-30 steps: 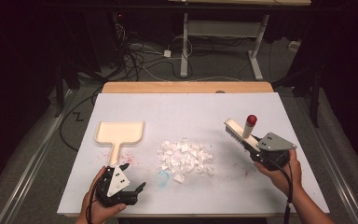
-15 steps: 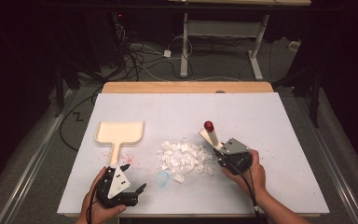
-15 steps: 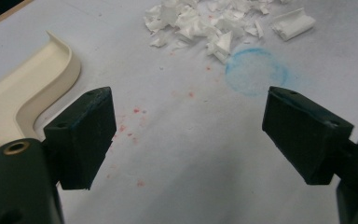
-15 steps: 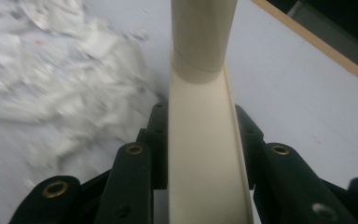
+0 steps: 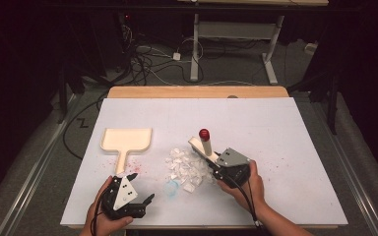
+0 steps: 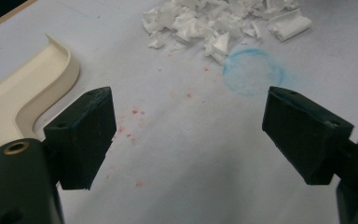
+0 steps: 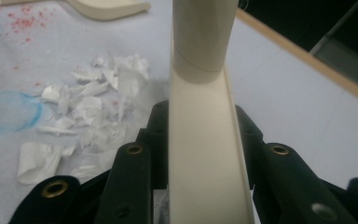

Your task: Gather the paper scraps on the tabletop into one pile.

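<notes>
brush (image 5: 204,145): cream plastic, smooth, slight sheen; red glossy cap on handle end
dustpan (image 5: 127,139): cream plastic, smooth, satin finish
paper scraps (image 5: 186,167): white paper, torn, crumpled, matt
table (image 5: 285,132): white matt sheet, red specks and blue ring stain; bare wood strip at far edge
right gripper (image 7: 205,154): black matt plastic jaws, brass-looking inserts
left gripper (image 6: 186,135): black matt pads, scuffed; grey plate on top, dull
</notes>
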The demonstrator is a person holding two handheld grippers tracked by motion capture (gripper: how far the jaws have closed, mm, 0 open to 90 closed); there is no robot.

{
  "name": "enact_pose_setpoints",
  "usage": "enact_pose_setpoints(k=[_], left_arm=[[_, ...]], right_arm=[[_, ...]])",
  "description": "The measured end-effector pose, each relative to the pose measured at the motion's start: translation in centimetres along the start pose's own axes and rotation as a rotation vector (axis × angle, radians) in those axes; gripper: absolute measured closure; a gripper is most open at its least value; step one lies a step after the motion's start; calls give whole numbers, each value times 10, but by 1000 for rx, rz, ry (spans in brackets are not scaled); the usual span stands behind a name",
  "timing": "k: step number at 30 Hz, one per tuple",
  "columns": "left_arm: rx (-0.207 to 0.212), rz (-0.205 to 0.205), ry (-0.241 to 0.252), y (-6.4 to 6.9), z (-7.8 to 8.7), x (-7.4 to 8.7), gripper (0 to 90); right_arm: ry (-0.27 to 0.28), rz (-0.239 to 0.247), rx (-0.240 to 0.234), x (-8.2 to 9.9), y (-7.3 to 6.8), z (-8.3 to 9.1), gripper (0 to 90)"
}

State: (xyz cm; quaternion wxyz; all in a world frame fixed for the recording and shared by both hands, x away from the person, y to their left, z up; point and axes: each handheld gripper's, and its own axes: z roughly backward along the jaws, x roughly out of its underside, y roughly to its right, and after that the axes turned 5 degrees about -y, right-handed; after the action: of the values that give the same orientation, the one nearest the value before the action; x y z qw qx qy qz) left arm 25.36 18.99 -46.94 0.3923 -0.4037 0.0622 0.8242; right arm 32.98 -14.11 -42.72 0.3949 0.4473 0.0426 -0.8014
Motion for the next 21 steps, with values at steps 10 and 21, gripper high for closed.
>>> enact_pose_setpoints(k=[10, 21], left_arm=[[-52, 37, 42, -8, 9, 1, 165], [-103, 148, 91, -25, 21, 8, 166]], right_arm=[[143, -55, -128, -9, 14, 47, 678], [80, 120, -495, 10, -34, 38, 678]])
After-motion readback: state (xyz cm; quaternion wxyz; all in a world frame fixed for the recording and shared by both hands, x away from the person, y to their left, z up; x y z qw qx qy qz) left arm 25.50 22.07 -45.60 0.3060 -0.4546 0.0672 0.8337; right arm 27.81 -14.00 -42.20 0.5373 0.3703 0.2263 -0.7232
